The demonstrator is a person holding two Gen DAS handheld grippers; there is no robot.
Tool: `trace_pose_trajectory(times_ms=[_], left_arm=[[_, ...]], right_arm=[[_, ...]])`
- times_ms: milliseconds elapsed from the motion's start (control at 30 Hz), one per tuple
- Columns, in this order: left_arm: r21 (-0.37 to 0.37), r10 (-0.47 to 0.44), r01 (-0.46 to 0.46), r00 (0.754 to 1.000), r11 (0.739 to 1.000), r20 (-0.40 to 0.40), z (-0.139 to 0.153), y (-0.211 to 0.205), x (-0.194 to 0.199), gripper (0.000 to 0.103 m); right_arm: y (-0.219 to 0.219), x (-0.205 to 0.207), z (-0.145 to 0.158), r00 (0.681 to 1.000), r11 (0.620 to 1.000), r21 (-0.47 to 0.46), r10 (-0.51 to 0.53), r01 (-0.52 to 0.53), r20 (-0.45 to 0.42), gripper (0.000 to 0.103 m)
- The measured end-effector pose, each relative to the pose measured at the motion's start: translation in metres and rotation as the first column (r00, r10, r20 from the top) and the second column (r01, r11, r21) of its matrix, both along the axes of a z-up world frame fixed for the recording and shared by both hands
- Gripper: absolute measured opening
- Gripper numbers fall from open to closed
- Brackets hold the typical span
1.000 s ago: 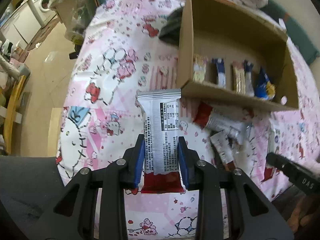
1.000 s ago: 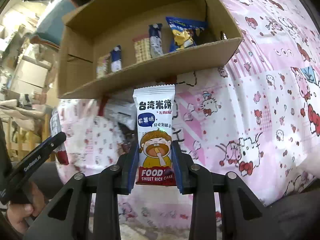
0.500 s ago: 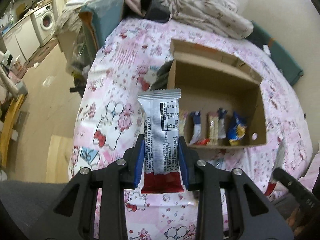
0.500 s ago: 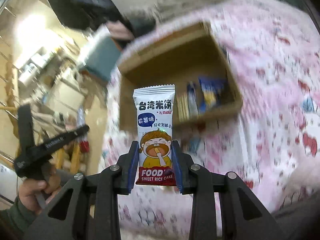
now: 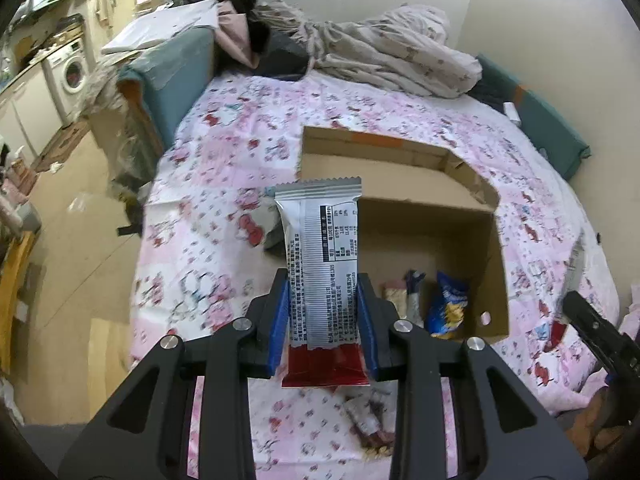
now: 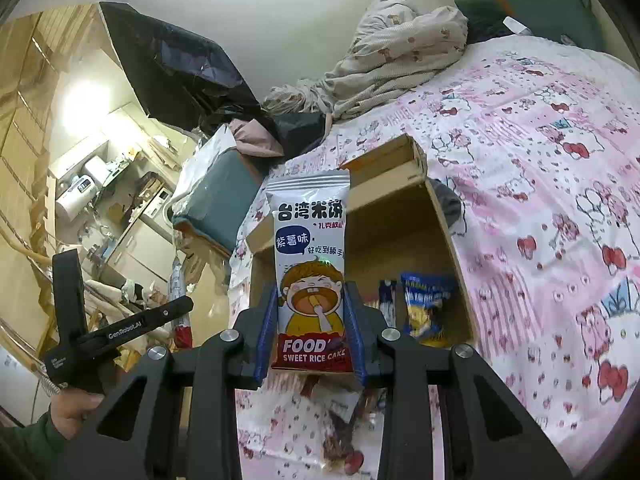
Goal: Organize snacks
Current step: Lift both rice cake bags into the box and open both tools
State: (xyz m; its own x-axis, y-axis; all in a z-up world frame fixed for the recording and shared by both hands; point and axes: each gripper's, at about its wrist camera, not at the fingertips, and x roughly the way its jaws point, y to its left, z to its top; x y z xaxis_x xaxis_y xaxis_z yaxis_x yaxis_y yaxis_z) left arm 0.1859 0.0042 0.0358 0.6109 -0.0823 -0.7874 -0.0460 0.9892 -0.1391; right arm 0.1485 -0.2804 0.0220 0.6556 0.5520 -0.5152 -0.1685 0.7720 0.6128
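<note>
- Blue-padded fingers of the left gripper (image 5: 323,322) are clamping a silver foil snack packet with a red bottom end (image 5: 320,264), holding it upright with its printed back side facing the camera.
- Blue pads of the right gripper (image 6: 310,326) are squeezing a white-and-red sweet rice cake packet with a cartoon face (image 6: 309,276), also upright.
- Both packets are hanging above the near edge of the bed, in front of the open brown cardboard box (image 5: 460,240).
- Inside the box, a blue and yellow snack bag (image 5: 447,306) and slimmer bars are lying along its near wall.
- Loose wrapped snacks (image 6: 340,436) are lying on the pink cartoon-print bedsheet (image 5: 224,264) just below the grippers.
</note>
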Motion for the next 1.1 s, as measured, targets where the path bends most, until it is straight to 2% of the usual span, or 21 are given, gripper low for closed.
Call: trace_pose_trajectory(times_ms=[67, 200, 333, 500, 633, 900, 1100], left_arm=[[-0.056, -0.047, 0.048, 0.999, 0.997, 0.020, -0.001, -0.005, 0.008, 0.027], [-0.049, -0.055, 0.056, 0.998, 0.997, 0.020, -0.015, -0.015, 0.027, 0.027], [-0.049, -0.061, 0.060, 0.998, 0.997, -0.029, -0.044, -0.019, 0.042, 0.027], [-0.047, -0.076, 0.073, 0.995, 0.996, -0.066, -0.070, -0.021, 0.049, 0.027], [-0.035, -0.094, 0.091, 0.992, 0.995, -0.079, -0.078, -0.024, 0.046, 0.027], [-0.051, -0.110, 0.105, 0.988, 0.993, -0.112, -0.088, -0.029, 0.046, 0.028], [-0.061, -0.100, 0.092, 0.984, 0.994, -0.144, -0.098, -0.028, 0.048, 0.028]], right_arm=[[0.000, 0.011, -0.003, 1.000, 1.000, -0.004, -0.003, 0.003, -0.005, 0.033], [0.002, 0.031, -0.020, 0.999, 1.000, -0.019, -0.003, 0.002, -0.046, 0.033], [0.005, 0.051, -0.042, 0.993, 1.000, -0.015, 0.003, -0.005, -0.116, 0.033], [0.019, 0.061, -0.060, 0.985, 0.999, -0.032, 0.030, -0.036, -0.170, 0.033], [0.028, 0.063, -0.074, 0.975, 0.998, -0.032, 0.052, -0.060, -0.216, 0.034], [0.037, 0.065, -0.084, 0.970, 0.994, -0.086, 0.041, -0.063, -0.239, 0.034], [0.036, 0.065, -0.087, 0.970, 0.994, -0.094, 0.034, -0.058, -0.243, 0.034]])
